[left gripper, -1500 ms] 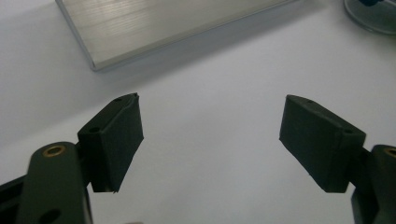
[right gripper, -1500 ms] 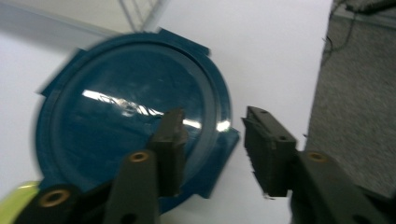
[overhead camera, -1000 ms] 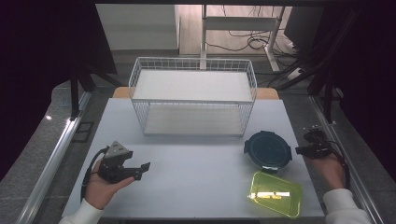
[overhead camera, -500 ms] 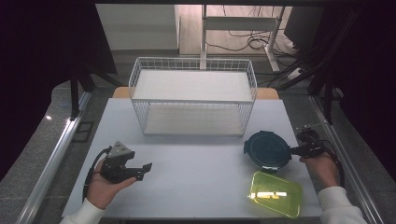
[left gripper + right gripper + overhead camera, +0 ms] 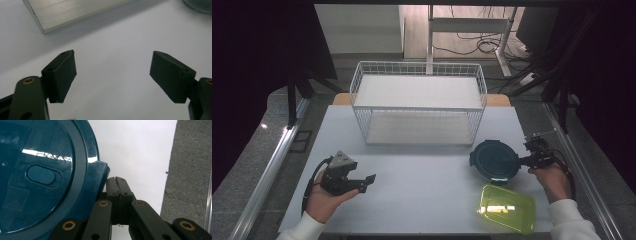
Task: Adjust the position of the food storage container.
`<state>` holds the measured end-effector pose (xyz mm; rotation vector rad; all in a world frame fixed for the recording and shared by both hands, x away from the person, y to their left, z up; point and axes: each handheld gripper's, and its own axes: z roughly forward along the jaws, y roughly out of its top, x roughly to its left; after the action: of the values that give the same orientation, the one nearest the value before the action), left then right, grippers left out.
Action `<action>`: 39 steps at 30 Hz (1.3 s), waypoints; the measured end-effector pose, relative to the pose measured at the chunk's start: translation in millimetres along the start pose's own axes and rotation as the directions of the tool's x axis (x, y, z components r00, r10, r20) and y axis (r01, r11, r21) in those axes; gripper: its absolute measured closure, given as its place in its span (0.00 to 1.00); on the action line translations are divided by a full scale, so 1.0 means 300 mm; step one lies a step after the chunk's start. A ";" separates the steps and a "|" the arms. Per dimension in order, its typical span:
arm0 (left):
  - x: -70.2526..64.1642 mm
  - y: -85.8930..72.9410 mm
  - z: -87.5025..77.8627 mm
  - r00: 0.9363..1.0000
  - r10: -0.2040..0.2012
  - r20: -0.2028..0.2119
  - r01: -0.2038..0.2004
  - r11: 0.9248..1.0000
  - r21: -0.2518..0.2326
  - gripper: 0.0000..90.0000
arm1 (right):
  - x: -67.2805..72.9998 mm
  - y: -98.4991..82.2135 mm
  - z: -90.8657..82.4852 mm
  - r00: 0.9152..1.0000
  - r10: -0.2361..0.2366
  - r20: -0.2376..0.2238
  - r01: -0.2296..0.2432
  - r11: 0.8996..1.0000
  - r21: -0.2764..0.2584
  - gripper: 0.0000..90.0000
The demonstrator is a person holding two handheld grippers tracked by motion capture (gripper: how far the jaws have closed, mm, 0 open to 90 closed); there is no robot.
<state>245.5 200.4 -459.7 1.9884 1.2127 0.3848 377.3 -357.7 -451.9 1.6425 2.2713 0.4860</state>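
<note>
A pale, matte surface [image 5: 422,180] runs across the lower half of the high view. At its far middle stands a white wire basket [image 5: 419,102], rectangular, with a flat white floor and open grid walls. At right centre lies a round dark teal container [image 5: 494,160] with a glossy lid; in the right gripper view the lid shows an oval recessed button and a squared latch tab at its rim. Just below it, at lower right, sits a translucent yellow-green rectangular box [image 5: 505,208] with rounded corners.

The left gripper [image 5: 367,181] rests in an upturned left hand [image 5: 324,200] at lower left, lying low over the surface and aimed rightward; its black blocky jaws stand wide apart with bare surface between them. The right gripper [image 5: 523,161], held by the right hand [image 5: 554,180] at the right edge, points left toward the teal container; its jaws are pressed together, holding nothing, their tips just beside the latch tab.
</note>
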 end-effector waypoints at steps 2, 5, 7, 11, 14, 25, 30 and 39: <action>0.001 0.000 -0.001 1.000 -0.002 -0.002 0.002 1.000 0.000 0.23 | 0.008 0.003 0.002 1.000 -0.005 0.000 0.005 1.000 0.000 0.99; 0.003 0.000 0.000 1.000 -0.007 -0.004 0.007 1.000 0.000 0.23 | 0.021 0.008 0.004 1.000 -0.009 0.002 0.009 1.000 -0.002 0.99; 0.004 0.000 0.001 1.000 -0.008 -0.004 0.008 1.000 0.000 0.23 | 0.024 0.010 0.004 1.000 -0.008 0.001 0.008 1.000 -0.001 0.99; 0.006 -0.001 0.002 1.000 -0.008 -0.004 0.008 1.000 0.003 0.23 | 0.040 0.022 0.010 1.000 -0.009 -0.002 0.009 1.000 -0.002 0.99; 0.010 -0.002 0.003 1.000 -0.012 -0.007 0.012 1.000 0.000 0.23 | 0.055 0.029 0.013 1.000 -0.013 -0.003 0.013 1.000 0.000 0.99; 0.016 -0.002 0.003 1.000 -0.015 -0.008 0.015 1.000 0.001 0.23 | 0.111 0.046 0.020 0.999 -0.022 -0.026 0.022 1.000 0.004 0.99; 0.020 -0.004 0.003 1.000 -0.021 -0.009 0.021 1.000 0.002 0.23 | 0.135 0.050 0.024 0.999 -0.028 -0.032 0.028 1.000 0.001 0.99; 0.022 -0.004 0.006 1.000 -0.019 -0.009 0.019 1.000 0.005 0.23 | 0.174 0.054 0.028 0.998 -0.042 -0.053 0.043 0.999 0.008 0.99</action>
<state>249.0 205.5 -462.7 1.9796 1.2387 0.3824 378.8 -302.6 -454.4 1.6001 2.3449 0.5160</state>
